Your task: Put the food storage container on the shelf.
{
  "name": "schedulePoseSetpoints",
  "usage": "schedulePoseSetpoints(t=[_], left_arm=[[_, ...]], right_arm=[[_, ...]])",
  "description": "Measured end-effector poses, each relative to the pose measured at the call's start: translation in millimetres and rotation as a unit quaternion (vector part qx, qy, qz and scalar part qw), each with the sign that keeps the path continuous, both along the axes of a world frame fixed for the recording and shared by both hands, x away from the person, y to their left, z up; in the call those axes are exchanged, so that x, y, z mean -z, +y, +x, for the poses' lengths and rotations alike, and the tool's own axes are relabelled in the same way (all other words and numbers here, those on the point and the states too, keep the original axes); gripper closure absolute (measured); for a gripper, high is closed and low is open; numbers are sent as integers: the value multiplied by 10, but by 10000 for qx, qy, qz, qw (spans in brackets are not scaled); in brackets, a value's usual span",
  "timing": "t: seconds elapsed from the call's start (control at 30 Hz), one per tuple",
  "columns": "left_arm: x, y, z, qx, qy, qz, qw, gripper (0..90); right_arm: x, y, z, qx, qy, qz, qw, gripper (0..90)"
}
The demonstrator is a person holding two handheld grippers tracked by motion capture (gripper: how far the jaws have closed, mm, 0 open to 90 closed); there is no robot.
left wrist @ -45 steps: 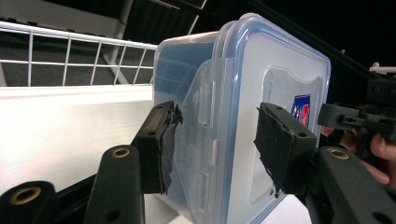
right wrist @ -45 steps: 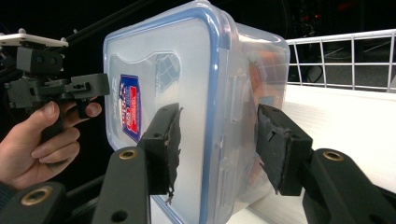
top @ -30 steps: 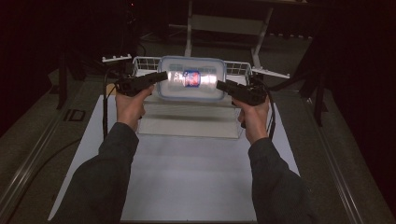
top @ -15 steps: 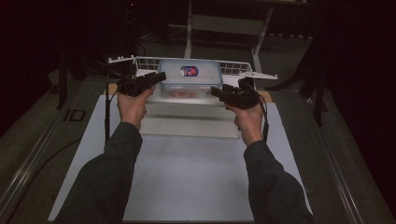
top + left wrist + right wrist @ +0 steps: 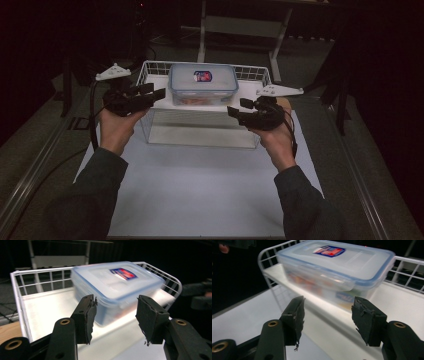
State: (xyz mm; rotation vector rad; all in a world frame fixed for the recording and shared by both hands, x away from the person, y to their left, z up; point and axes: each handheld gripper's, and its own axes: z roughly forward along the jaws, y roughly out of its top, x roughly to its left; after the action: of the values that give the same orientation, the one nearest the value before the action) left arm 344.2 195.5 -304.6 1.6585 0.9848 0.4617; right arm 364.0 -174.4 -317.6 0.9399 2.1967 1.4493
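The clear container (image 5: 202,85) had a blue-rimmed lid bearing a red-and-blue label (image 5: 202,76); it sat on the white wire shelf (image 5: 150,67), with black grippers either side.

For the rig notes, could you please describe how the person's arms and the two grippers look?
Dark long sleeves. Left gripper and right gripper are black, each topped by a grey three-cornered plate and trailing a black cable; frayed black pads and brass-coloured rivets mark the jaws.

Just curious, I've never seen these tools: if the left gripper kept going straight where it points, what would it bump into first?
Most likely the lidded plastic container on the wire shelf; the left gripper points at its near side, jaws open and empty.
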Motion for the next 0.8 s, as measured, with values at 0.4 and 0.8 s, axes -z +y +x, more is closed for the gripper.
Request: schedulePoseSetpoints(t=[0.4,0.8], left_arm=[[297,183,-519,237,-307,444,9983,445],[879,309,-934,472,-146,706,9963,438]], right_arm=[[228,-228,-472,-438,-47,-269,9987,433],[683,-500,-905,-242,-47,-586,9980,392]])
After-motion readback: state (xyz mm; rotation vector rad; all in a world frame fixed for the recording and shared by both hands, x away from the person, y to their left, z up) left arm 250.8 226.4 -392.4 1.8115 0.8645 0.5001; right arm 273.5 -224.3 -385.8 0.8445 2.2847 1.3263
